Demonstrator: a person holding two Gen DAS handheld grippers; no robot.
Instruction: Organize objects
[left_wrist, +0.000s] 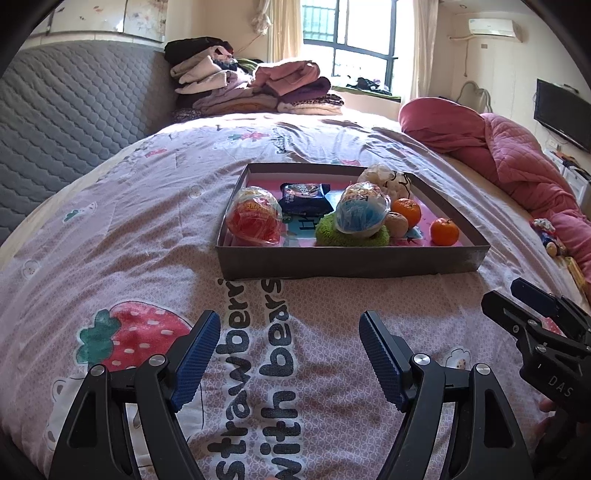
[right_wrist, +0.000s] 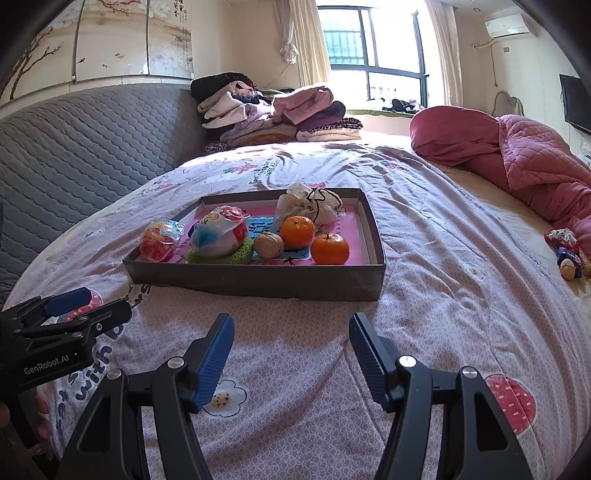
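Sunlit window (right_wrist: 373, 55); grey quilted headboard (left_wrist: 74, 110); wall air conditioner (left_wrist: 491, 27).

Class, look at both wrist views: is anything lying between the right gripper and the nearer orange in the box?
Only the box's near wall. The open right gripper hangs over bare bedspread, and the nearer orange sits just behind that wall, reachable from above.

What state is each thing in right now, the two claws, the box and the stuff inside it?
Left gripper: open, empty, above the bedspread.
Right gripper: open, empty.
Box: lidless, flat on the bed.
Two oranges: whole, unpeeled, in the box.
Walnut: uncracked, beside an orange.
Blue ball: wrapped in plastic, resting on the green scrubber.
Red ball: wrapped, in the box's left corner.
Dark packet: sealed, lying flat.
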